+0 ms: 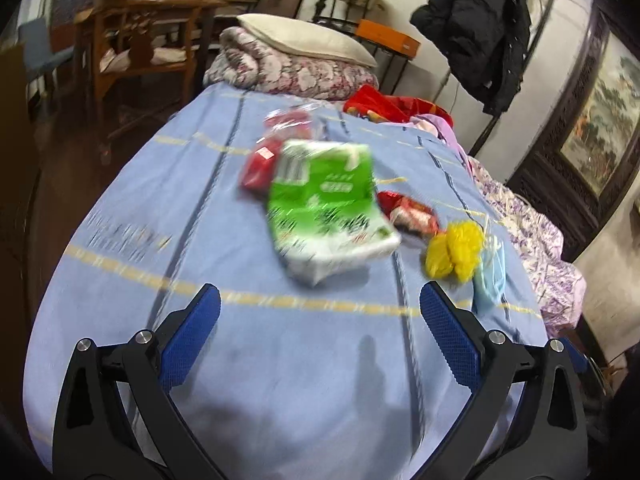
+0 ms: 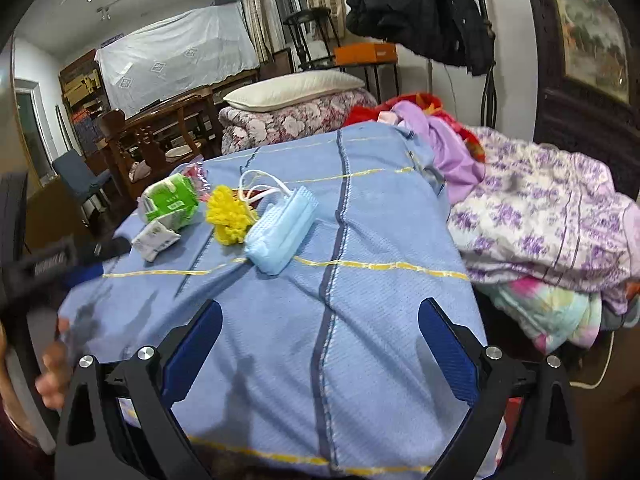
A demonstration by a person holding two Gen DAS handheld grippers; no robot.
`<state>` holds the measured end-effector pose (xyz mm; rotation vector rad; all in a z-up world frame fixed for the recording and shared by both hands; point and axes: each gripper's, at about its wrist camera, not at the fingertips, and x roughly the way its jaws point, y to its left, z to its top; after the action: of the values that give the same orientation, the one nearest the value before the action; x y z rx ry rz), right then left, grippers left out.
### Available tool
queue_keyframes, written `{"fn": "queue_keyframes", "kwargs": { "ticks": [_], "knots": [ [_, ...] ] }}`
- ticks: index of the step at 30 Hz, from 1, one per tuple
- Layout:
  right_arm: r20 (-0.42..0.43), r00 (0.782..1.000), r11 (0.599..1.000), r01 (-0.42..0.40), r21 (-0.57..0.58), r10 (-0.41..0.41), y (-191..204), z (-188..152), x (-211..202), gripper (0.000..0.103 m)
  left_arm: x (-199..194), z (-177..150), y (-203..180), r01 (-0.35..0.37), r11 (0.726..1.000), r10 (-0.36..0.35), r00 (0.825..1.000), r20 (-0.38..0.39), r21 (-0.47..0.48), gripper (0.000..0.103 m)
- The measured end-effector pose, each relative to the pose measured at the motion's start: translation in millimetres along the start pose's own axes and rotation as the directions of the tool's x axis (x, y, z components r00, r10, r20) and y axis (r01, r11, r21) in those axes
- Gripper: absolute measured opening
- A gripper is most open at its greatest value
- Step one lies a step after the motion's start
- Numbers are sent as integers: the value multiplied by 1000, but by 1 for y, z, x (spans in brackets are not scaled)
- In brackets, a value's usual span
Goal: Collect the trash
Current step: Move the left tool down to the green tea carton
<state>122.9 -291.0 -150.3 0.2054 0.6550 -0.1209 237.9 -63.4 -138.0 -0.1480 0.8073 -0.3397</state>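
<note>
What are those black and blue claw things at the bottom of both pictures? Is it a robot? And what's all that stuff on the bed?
No robot: a person holds one grabbing tool in each hand, with a camera on each looking forward along its fingers. One picture is from the left tool, the other from the right tool. Both are open and hold nothing.

They look down on a blue bedsheet with trash on it: a green and white packet, red wrappers, a yellow crinkly bundle and a light blue face mask right beside it. The left picture is blurry, so that tool is probably moving.
</note>
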Motion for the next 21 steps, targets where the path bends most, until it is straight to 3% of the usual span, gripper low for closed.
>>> {"fn": "queue_keyframes", "kwargs": {
  "ticks": [5, 10, 17, 19, 21],
  "knots": [
    [20, 999, 1000, -27, 4, 27, -3, -2, 4, 97, 35, 23, -11, -29, 999, 30, 999, -26, 21, 96],
    [-5, 999, 998, -50, 45, 50, -6, -1, 13, 97, 66, 33, -4, -33, 999, 31, 997, -77, -22, 96],
    [-19, 998, 996, -53, 71, 55, -6, -2, 21, 97, 66, 38, 12, 34, 995, -39, 998, -50, -96, 96],
    [-16, 999, 997, -46, 69, 47, -6, -2, 21, 97, 63, 38, 13, 39, 995, -44, 998, -48, -95, 93],
    [-13, 999, 997, -43, 70, 44, -6, -2, 21, 97, 60, 36, 14, 36, 996, -39, 998, -43, -86, 83]
  ]
}}
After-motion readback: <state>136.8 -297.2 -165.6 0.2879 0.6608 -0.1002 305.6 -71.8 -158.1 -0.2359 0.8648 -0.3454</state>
